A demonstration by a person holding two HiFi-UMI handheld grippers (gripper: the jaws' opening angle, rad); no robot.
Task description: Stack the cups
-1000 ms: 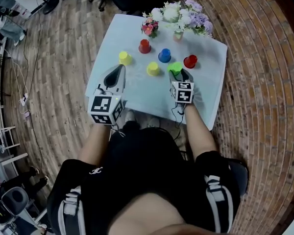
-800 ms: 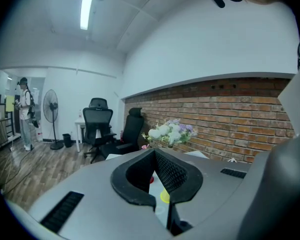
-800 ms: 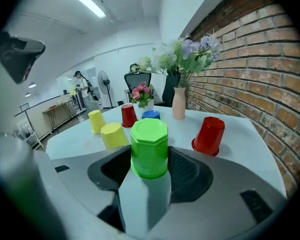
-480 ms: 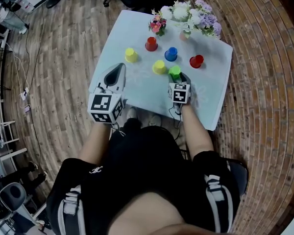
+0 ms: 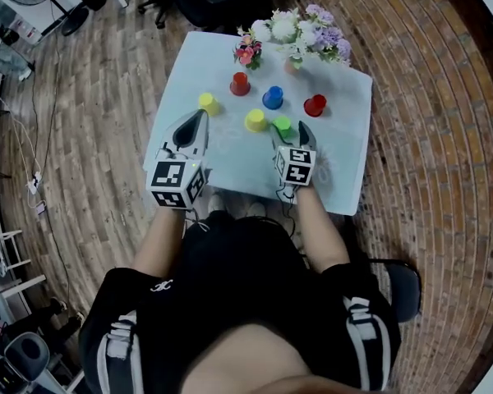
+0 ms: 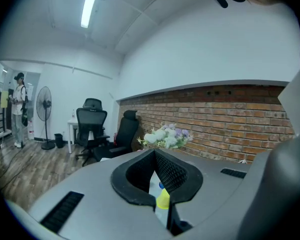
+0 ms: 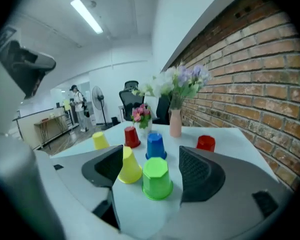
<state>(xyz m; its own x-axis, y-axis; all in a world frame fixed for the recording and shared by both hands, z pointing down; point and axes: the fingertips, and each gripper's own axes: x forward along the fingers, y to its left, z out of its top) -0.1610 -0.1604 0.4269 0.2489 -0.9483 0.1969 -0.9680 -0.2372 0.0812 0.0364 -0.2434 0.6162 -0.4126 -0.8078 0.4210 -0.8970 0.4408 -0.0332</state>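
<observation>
Green cup free between just-opening right fingers; left fingers shut, empty. Risk: a careless sideways move knocks it into neighbouring yellow cup.

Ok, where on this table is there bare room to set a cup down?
Bare: the right side of the table, beyond the right-hand red cup; the near middle, this side of the front yellow cup and green cup; the far left corner. Crowded: the centre around those cups, and by the flowers along the far edge.
</observation>
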